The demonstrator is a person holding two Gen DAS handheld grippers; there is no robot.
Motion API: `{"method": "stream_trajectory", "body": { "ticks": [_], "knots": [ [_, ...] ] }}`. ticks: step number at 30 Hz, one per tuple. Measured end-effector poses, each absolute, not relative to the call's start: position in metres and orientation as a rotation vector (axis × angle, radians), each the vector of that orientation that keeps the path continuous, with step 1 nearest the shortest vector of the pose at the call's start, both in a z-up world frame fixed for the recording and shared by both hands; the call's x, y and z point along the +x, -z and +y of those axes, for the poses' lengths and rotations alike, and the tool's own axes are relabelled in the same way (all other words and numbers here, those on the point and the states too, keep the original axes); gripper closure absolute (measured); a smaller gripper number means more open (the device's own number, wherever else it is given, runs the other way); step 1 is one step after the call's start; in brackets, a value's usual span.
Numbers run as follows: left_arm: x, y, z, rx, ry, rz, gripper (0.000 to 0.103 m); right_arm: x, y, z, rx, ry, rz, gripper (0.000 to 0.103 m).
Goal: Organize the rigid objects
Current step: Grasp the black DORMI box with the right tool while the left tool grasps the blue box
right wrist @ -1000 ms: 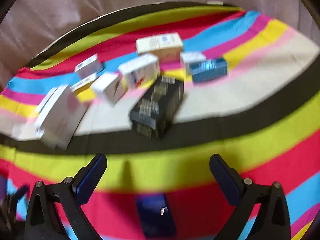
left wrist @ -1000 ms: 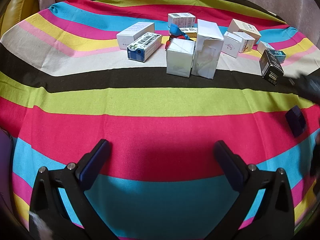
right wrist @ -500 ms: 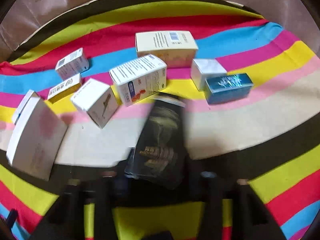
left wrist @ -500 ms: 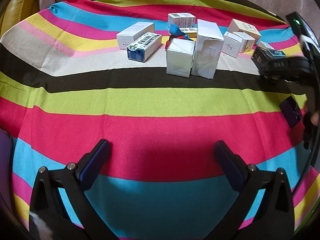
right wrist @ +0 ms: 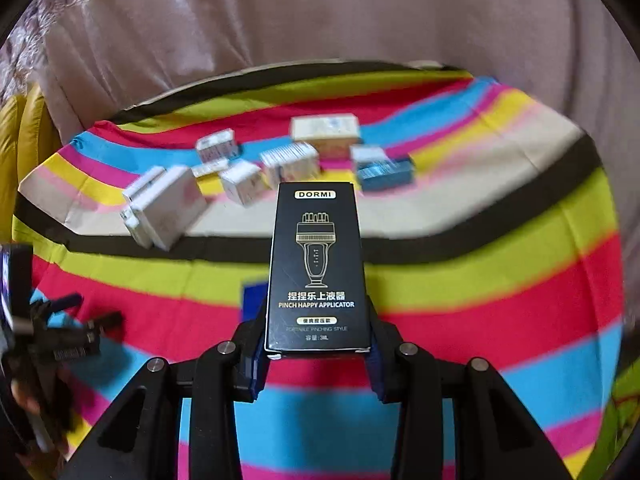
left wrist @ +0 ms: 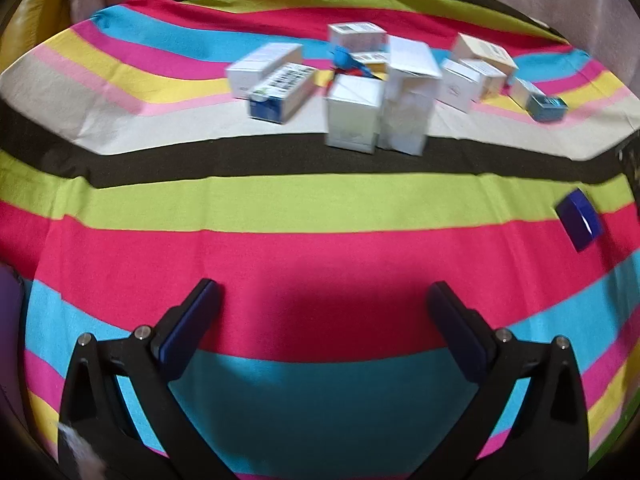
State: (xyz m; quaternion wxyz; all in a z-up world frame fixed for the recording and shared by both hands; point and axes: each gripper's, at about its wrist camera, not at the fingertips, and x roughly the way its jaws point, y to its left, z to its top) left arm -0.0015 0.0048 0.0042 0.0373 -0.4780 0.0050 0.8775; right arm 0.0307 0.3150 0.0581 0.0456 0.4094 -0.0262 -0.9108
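My right gripper (right wrist: pixel 316 354) is shut on a tall black DORMI box (right wrist: pixel 316 268) and holds it upright, lifted above the striped cloth. A small dark blue box (right wrist: pixel 253 296) lies on the cloth behind it, also seen at the right edge of the left wrist view (left wrist: pixel 580 219). My left gripper (left wrist: pixel 324 316) is open and empty, low over the red and blue stripes. A cluster of white boxes (left wrist: pixel 376 96) stands ahead of it; the same cluster shows in the right wrist view (right wrist: pixel 280 168).
A blue and white carton (left wrist: pixel 280 94) lies left of the cluster and a teal box (left wrist: pixel 546 106) at its right end. The striped cloth (left wrist: pixel 280 208) covers the table. A pinkish curtain (right wrist: pixel 320 20) hangs behind it. The left gripper (right wrist: pixel 52 344) shows at the right view's left edge.
My right gripper closed on the black box and lifted it off the cloth, back from the cluster. The black box is gone from the left wrist view. The left gripper shifted slightly.
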Motion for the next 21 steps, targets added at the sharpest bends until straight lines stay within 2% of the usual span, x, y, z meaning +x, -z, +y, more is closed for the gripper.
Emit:
{"method": "stream_trajectory", "body": {
  "ticks": [5, 11, 19, 21],
  "knots": [
    [0.007, -0.030, 0.052, -1.395, -2.538, -0.111, 0.001, 0.054, -0.034, 0.318, 1.353, 2.818, -0.012, 0.063],
    [0.002, -0.045, 0.143, -1.349, -2.505, -0.067, 0.001, 0.065, -0.022, 0.339, 1.413, 2.860, -0.116, 0.063],
    [-0.016, -0.022, 0.207, -1.377, -2.574, -0.046, 0.005, 0.087, -0.026, 0.358, 1.409, 2.870, -0.170, 0.063],
    [-0.019, -0.014, 0.213, -1.387, -2.567, 0.001, 0.029, 0.088, -0.026, 0.360, 1.399, 2.864, -0.198, 0.063]
  ]
}}
